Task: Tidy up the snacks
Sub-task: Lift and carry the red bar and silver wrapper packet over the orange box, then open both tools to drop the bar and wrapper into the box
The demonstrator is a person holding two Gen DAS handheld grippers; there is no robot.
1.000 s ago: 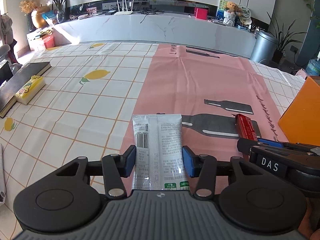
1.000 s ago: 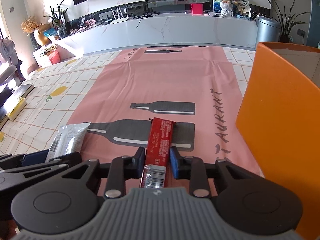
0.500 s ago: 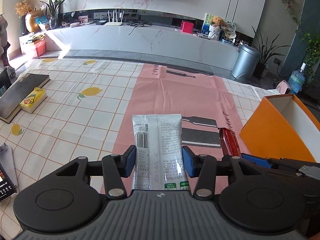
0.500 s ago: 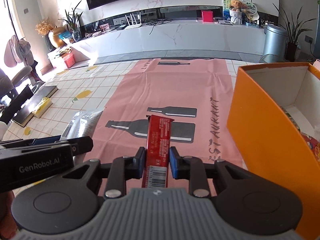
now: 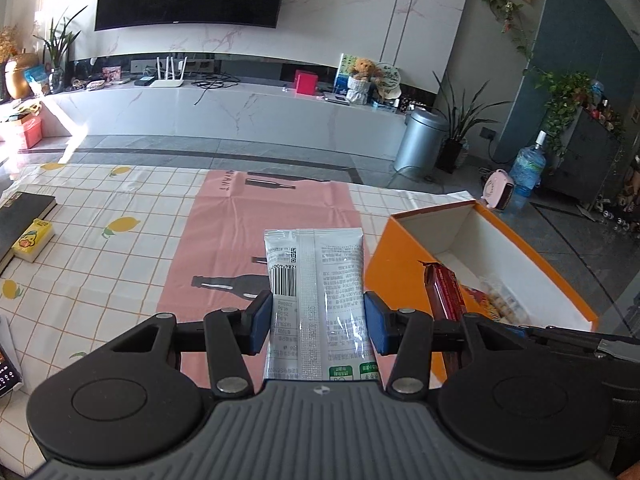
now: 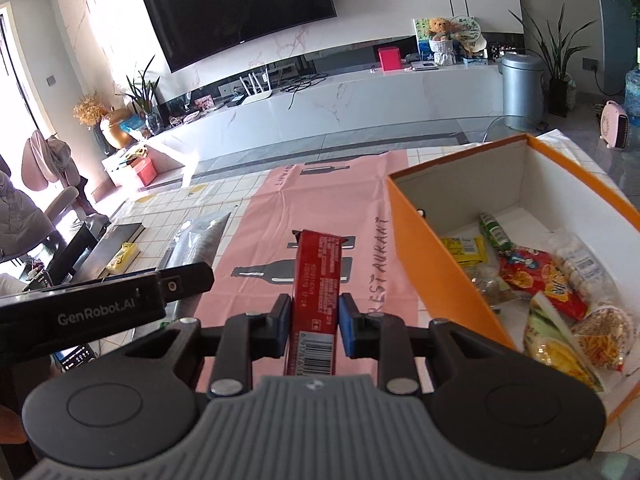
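My left gripper is shut on a silver-white snack packet, held above the pink table mat. My right gripper is shut on a red snack bar, also lifted off the mat. The red bar shows at the right of the left wrist view, against the orange box. In the right wrist view the left gripper's body and the silver packet appear at the left. The orange box stands open on the right with several snack packs inside.
A dark book and a small yellow carton lie at the table's left side. A dark device sits at the near left edge. Beyond the table are a white TV bench and a silver bin.
Both grippers have risen with their snacks and the views now look down from higher. The orange box's inside has come into sight on the right.
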